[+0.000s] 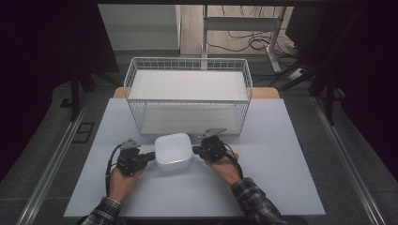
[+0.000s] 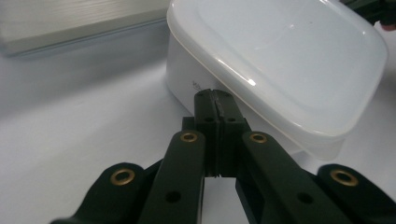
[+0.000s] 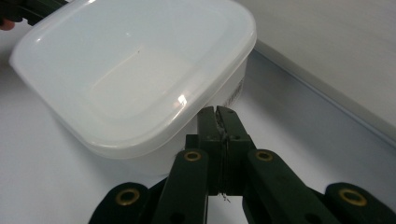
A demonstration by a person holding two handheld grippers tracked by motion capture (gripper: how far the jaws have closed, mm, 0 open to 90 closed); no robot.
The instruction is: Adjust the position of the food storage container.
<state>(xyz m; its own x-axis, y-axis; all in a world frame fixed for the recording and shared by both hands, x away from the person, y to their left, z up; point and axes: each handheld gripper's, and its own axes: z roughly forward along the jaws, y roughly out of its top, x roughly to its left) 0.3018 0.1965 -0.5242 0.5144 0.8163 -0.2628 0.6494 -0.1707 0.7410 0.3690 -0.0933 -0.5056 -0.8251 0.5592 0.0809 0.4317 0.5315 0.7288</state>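
Observation:
A white plastic container (image 1: pixel 172 150) with a translucent lid sits in the middle of the table, just in front of the wire basket. My left gripper (image 1: pixel 151 156) is at its left side, shut with nothing between the jaws. In the left gripper view its tips (image 2: pixel 215 95) meet the container (image 2: pixel 280 60) wall just under the lid's rim. My right gripper (image 1: pixel 195 150) is at the container's right side, also shut and empty. In the right gripper view its tips (image 3: pixel 217 112) rest against the wall of the container (image 3: pixel 130 74) below the rim.
A white wire basket (image 1: pixel 187 59) with a white liner stands right behind the container, open at the top. The pale table (image 1: pixel 281 178) spreads to both sides and toward the person. Desk legs and cables lie on the floor beyond.

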